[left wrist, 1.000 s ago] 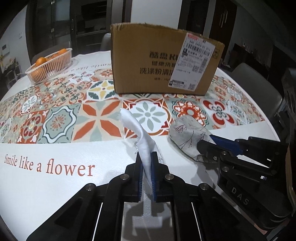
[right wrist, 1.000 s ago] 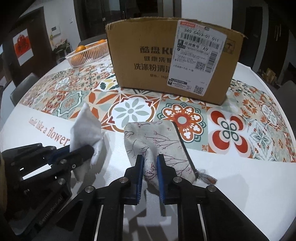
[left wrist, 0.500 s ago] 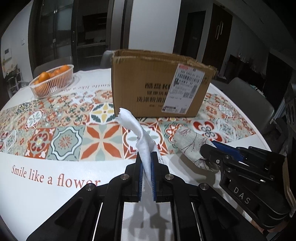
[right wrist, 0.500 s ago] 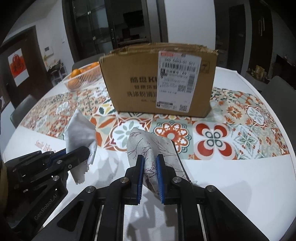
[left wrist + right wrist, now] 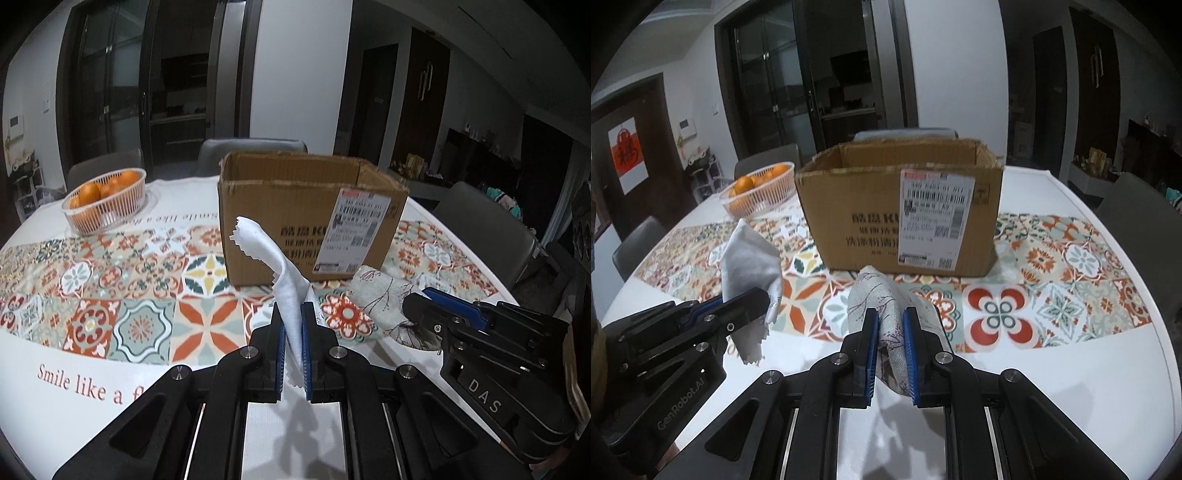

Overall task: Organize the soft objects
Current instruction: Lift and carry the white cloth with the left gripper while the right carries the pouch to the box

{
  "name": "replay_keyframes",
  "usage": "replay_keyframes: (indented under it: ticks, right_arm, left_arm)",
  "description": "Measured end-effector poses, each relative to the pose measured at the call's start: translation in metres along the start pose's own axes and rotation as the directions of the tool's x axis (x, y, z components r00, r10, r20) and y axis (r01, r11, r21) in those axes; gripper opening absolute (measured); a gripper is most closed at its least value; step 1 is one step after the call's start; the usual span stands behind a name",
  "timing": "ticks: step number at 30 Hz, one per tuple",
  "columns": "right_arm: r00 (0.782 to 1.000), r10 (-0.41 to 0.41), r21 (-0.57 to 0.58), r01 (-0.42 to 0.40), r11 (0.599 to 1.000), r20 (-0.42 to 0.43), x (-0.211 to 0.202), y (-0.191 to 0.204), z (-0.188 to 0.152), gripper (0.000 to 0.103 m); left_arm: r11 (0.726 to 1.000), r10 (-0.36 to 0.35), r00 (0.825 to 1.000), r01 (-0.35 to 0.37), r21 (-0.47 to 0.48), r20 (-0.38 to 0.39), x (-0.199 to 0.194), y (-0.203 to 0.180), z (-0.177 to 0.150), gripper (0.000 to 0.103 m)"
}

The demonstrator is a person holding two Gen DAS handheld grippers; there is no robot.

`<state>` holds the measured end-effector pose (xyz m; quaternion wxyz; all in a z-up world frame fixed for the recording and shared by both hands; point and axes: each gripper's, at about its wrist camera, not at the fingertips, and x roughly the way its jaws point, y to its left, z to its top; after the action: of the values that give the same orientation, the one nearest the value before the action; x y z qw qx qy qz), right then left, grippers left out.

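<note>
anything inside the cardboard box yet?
Cardboard box is open-topped; only bare inner walls near the rim show. Its floor is hidden by the front wall, so contents cannot be told.

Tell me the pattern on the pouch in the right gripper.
Pale grey fabric pouch printed with dark reddish branches; clearest in the right wrist view.

We see a white cloth [image 5: 275, 266] with pinked edges, standing upright off the table, and a floral grey pouch [image 5: 886, 306] bunched and lifted beside it.
</note>
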<state>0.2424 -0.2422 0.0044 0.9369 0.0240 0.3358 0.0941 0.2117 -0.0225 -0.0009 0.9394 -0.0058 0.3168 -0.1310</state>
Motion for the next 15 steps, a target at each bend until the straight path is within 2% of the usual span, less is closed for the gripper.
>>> replay_keyframes:
  ticks: [15]
  right_arm:
    - [0.988, -0.021, 0.012, 0.019, 1.000, 0.153, -0.037, 0.001, 0.031, 0.013]
  left_arm:
    - [0.999, -0.025, 0.993, 0.023, 0.022, 0.111, -0.022, -0.005, 0.035, 0.010]
